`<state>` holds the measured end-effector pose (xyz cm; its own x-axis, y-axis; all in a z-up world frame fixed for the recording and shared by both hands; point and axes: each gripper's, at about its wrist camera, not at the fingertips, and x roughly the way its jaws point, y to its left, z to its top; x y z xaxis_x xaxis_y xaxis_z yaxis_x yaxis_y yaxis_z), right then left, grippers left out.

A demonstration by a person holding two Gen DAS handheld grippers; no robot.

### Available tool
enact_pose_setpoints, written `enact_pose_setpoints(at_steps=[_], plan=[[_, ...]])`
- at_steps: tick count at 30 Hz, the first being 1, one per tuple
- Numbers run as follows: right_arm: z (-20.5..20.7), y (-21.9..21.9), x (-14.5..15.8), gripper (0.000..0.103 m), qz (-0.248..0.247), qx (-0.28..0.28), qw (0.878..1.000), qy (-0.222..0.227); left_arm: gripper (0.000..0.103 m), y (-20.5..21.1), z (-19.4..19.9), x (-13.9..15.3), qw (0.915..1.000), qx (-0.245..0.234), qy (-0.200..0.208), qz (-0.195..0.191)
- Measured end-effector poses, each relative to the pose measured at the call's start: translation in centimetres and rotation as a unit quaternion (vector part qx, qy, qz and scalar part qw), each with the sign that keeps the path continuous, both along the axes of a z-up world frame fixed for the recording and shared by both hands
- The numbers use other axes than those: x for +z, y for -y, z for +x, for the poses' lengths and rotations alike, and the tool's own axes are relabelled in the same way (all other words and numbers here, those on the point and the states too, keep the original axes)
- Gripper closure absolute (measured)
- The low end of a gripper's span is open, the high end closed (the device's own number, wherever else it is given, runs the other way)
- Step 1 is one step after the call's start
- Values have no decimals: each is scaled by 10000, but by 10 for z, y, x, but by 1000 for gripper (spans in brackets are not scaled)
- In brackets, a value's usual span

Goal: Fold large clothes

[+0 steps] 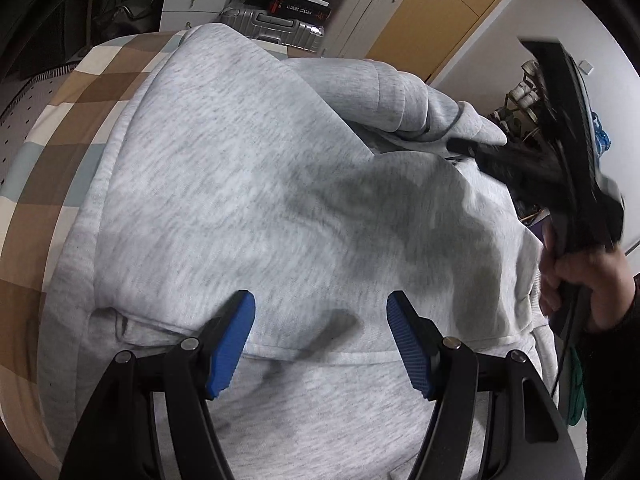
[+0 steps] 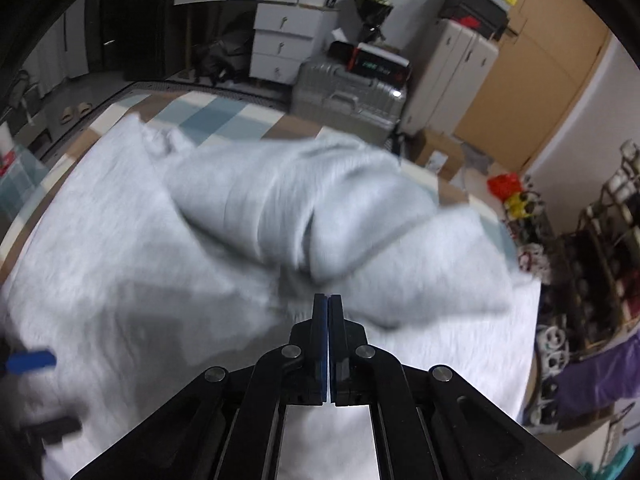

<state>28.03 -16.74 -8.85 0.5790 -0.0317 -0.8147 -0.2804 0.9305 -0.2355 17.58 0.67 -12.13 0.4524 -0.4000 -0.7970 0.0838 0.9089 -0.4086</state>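
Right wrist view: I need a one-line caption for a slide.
Right gripper, shut and empty, above a grey sweatshirt spread on a checked bedcover, sleeve folded across.

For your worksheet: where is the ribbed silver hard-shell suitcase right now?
In both wrist views the ribbed silver hard-shell suitcase stands beyond the bed's far edge, past the grey sweatshirt, beside the white drawers.

A lived-in home bedroom: a bed under a brown, cream and blue checked sheet, white drawer units, a ribbed silver hard-shell suitcase, cluttered shelving.
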Motion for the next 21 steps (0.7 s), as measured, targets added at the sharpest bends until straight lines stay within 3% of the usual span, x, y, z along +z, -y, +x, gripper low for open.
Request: enact_pose_setpoints(at_steps=[2, 4, 6, 9, 12, 13, 14, 17, 20, 21], plan=[[-13, 19, 5, 102, 8, 24, 10000, 69, 39, 4, 2, -2, 9999, -37, 25, 139], [-31, 40, 11, 90, 94, -86, 9998, 151, 39, 8, 3, -3, 9996, -44, 65, 272], [-43, 56, 11, 65, 285, -181, 9994, 86, 39, 13, 3, -4, 9988, -58, 128, 472], [-60, 79, -4, 63, 210, -352, 9991, -119, 39, 19, 5, -4, 9977, -4, 122, 663], [-60, 95, -39, 64, -128, -623, 9961, -618, 39, 23, 8, -1, 9975, 98, 78, 697], [-57, 97, -50, 65, -169, -666, 9948, -757, 39, 23, 9, 1, 9979, 117, 88, 637], [-59, 99, -49, 63, -67, -657, 9963, -547, 39, 20, 10, 2, 9983, 142, 102, 557], [-51, 93, -44, 63, -115, -800, 9939, -745, 39, 1, 12, 3, 9991, 319, 165, 225], [-54, 79, -14, 61, 258, -569, 9971, -432, 39, -12, 16, -4, 9990, 346, 34, -272], [-52, 69, -2, 54, 314, -443, 9981, -281, 39, -16, 16, -6, 9987, 315, 30, -396]])
